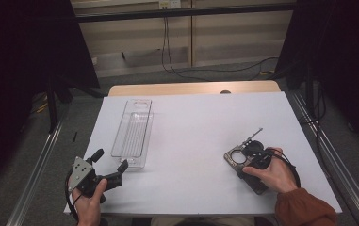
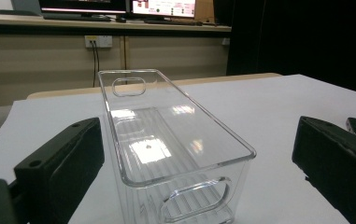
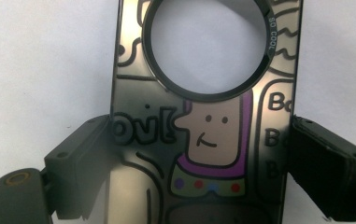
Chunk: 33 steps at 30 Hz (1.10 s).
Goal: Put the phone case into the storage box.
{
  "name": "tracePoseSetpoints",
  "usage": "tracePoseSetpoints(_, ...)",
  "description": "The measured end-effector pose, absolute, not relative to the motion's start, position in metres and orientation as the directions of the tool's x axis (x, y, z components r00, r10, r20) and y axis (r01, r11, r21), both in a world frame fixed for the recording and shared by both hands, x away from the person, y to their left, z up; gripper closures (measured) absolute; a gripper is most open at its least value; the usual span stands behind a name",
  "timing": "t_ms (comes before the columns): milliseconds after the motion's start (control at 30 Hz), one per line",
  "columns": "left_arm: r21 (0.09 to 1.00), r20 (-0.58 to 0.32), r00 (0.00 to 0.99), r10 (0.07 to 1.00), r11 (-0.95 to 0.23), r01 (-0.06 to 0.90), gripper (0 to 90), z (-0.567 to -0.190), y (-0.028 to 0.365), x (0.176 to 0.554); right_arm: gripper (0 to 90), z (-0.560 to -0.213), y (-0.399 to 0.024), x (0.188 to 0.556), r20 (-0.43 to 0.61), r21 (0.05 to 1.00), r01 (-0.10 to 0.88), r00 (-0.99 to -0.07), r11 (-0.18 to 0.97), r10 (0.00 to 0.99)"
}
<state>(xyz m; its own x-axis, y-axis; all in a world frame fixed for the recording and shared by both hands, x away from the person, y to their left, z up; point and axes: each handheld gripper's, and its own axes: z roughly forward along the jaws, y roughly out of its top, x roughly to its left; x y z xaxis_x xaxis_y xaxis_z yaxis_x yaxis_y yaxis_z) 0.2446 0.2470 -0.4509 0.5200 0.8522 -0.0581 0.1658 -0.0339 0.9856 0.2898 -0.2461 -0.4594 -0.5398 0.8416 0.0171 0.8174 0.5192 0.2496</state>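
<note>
Phone case (image 3: 203,140) between right tool (image 3: 199,158) jaws, lower end cut off; left tool (image 2: 199,177) agape.

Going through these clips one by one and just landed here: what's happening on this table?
A person works at a white-covered table with a claw in each hand. The right claw straddles a flat dark case with a cartoon figure and a round hole, lying on the table; whether its pads already press on the edges is unclear. The left claw is open, aimed at the near end of an empty clear plastic bin.
</note>
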Motion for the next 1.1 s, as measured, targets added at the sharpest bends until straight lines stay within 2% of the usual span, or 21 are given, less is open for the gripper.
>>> tracePoseSetpoints(500,0.986,-0.063,0.522,0.851,-0.029,0.166,2.4,-0.451,0.247,0.245,11.8,-0.455,-0.247,0.288,0.022,0.295,0.813,-0.53,0.501,0.848)
tracePoseSetpoints(800,0.985,-0.057,0.524,0.85,-0.036,0.166,2.4,-0.451,0.247,0.245,11.8,-0.44,-0.251,0.285,0.008,0.366,0.793,-0.526,0.487,0.85)
tracePoseSetpoints(1100,0.986,-0.063,0.522,0.85,-0.029,0.165,2.3,-0.451,0.247,0.245,11.8,-0.432,-0.254,0.284,0.029,0.43,0.753,-0.563,0.499,0.826)
